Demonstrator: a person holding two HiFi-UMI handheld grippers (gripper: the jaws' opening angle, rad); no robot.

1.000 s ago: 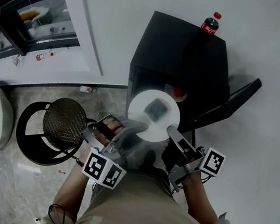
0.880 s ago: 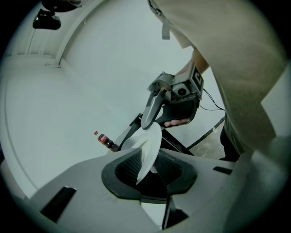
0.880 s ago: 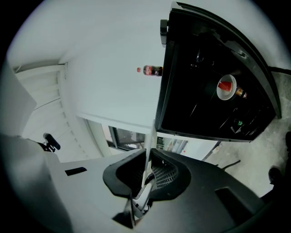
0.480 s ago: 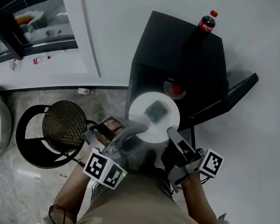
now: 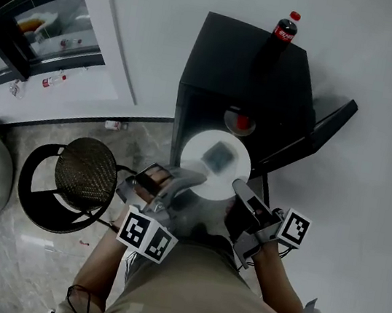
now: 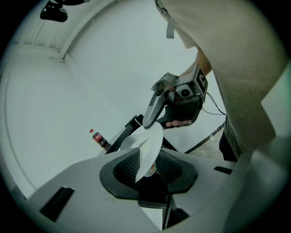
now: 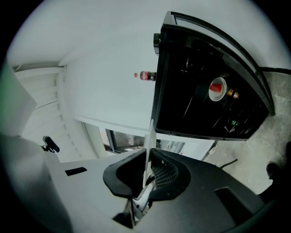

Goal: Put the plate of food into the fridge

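We see the plate (image 5: 215, 164), its food only a grey blur, before the open, mostly dark fridge (image 5: 227, 54), the right gripper (image 5: 237, 187) clamped on its rim and the left gripper (image 5: 194, 177) with jaws just opening, the rim loose between them.

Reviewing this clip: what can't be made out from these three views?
The food on the plate: head view, a small dark smudge, too blurred to identify.
The fridge interior: dark in the right gripper view beyond a red cup; the plate overlaps its opening in the head view.
The left gripper: jaws have just been opening with the plate's rim between them; the left gripper view doesn't show whether they press it.
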